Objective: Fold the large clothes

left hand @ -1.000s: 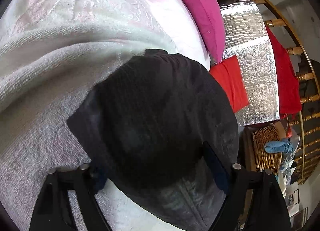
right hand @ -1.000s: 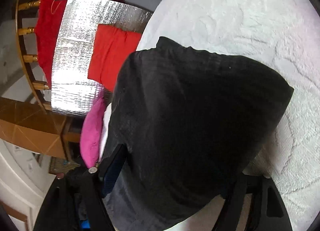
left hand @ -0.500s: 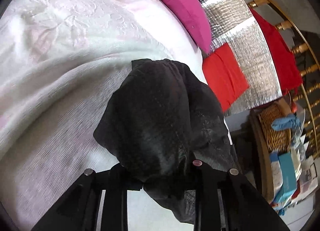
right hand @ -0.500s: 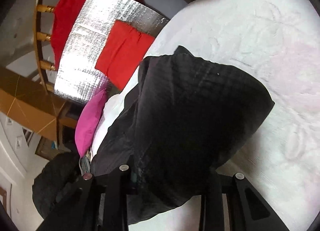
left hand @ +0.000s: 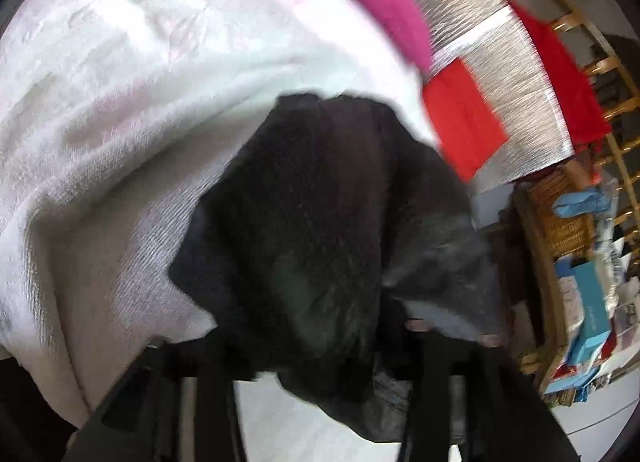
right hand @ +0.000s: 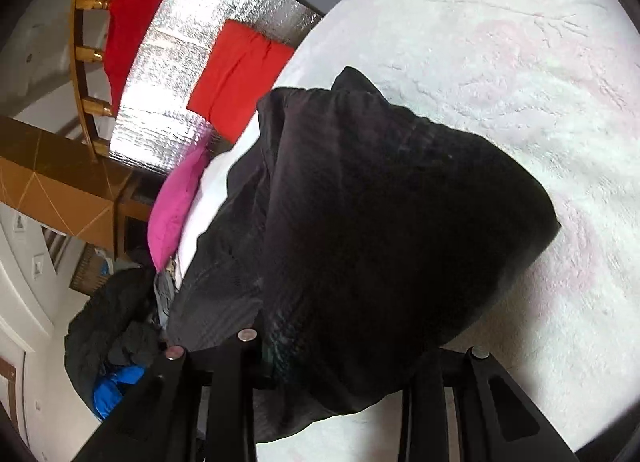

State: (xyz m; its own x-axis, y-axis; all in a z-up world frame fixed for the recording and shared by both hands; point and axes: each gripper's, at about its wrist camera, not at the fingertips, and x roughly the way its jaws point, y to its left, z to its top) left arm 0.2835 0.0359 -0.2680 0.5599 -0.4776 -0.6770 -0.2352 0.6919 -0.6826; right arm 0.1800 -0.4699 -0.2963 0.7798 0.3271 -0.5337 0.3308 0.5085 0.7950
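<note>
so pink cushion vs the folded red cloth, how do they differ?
The pink cushion is magenta, plump and rounded; the folded red cloth is bright red, flat and roughly rectangular. The cushion leans at the edge of the white bedspread; the cloth lies on the silver foil sheet. Shared: both are soft, plain-coloured and lie apart from the black garment.

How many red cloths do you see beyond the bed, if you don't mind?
2: one red cloth lies on the silver foil mat; another red cloth hangs over the wooden railing. More may be hidden.
</note>
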